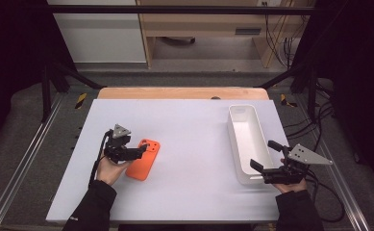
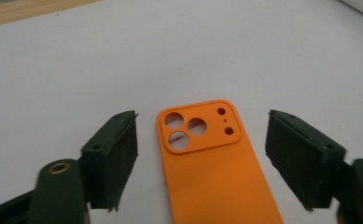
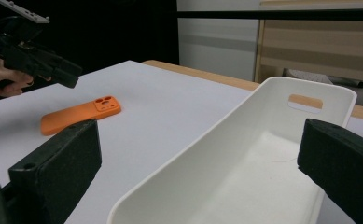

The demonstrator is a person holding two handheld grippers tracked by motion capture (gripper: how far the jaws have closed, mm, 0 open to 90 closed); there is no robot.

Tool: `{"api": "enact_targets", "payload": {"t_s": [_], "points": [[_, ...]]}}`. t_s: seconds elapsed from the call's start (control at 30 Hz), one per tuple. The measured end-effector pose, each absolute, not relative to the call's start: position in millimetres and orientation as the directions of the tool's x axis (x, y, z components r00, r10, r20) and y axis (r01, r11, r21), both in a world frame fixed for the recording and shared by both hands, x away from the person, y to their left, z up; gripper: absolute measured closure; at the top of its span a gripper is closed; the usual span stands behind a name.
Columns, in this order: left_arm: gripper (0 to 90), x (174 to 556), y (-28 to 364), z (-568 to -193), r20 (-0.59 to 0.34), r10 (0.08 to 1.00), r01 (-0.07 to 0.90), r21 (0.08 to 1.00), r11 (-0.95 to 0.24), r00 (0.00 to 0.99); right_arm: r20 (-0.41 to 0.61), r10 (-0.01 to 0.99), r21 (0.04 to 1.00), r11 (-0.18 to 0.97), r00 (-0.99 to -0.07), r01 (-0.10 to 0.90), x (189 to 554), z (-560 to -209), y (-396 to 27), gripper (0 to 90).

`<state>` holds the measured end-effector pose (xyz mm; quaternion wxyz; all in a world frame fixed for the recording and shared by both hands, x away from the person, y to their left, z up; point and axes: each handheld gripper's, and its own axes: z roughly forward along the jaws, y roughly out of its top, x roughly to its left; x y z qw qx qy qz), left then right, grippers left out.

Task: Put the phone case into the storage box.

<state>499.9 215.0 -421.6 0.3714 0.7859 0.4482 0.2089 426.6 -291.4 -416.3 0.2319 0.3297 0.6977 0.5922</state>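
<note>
My L gripper (image 2: pixel 202 163) is wide open, empty, above the orange case (image 2: pixel 212 158); next I'd lower and pinch its sides.

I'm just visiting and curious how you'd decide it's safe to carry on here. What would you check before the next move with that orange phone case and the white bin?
1. Left gripper jaws apart, clear of the case: ok.
2. Orange phone case lies flat on the table, camera holes up: ok.
3. Case squarely between the left jaws: ok.
4. Right gripper open at the near end of the white bin, not pressing it: ok.
5. Bin empty, with room for the case: ok.
6. Path from case to bin free: ok.
</note>
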Motion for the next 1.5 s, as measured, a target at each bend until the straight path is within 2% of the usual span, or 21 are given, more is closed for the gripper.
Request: {"api": "enact_targets", "payload": {"t_s": [0.1,0.23,0.4,0.93,1.17,1.5], "points": [[11.2,496.3,210.8,-420.1,-0.003,0.856,0.55,0.767,-0.33,0.517,0.068,0.735,0.98,0.079,-0.675,0.185,426.5,-416.1,-291.5,0.2],[3.9,491.5,205.0,-416.2,0.026,0.859,0.538,0.77,-0.343,0.511,0.068,0.735,0.979,0.079,-0.674,0.186,426.3,-415.9,-291.6,0.2],[1.1,489.0,202.5,-407.4,0.008,0.854,0.537,0.775,-0.334,0.52,0.067,0.736,0.979,0.08,-0.674,0.185,426.5,-415.9,-291.5,0.2],[0.0,504.1,195.3,-438.2,-0.044,0.862,0.631,0.701,-0.333,0.504,0.068,0.735,0.979,0.08,-0.675,0.186,426.6,-415.9,-291.4,0.2],[0.0,508.1,191.9,-451.8,0.005,0.881,0.655,0.667,-0.356,0.473,0.068,0.734,0.979,0.08,-0.675,0.186,426.5,-415.9,-291.3,0.2],[0.0,510.9,188.6,-463.9,-0.004,0.887,0.677,0.647,-0.35,0.462,0.068,0.734,0.979,0.081,-0.676,0.185,426.6,-416.0,-291.2,0.2]]}}
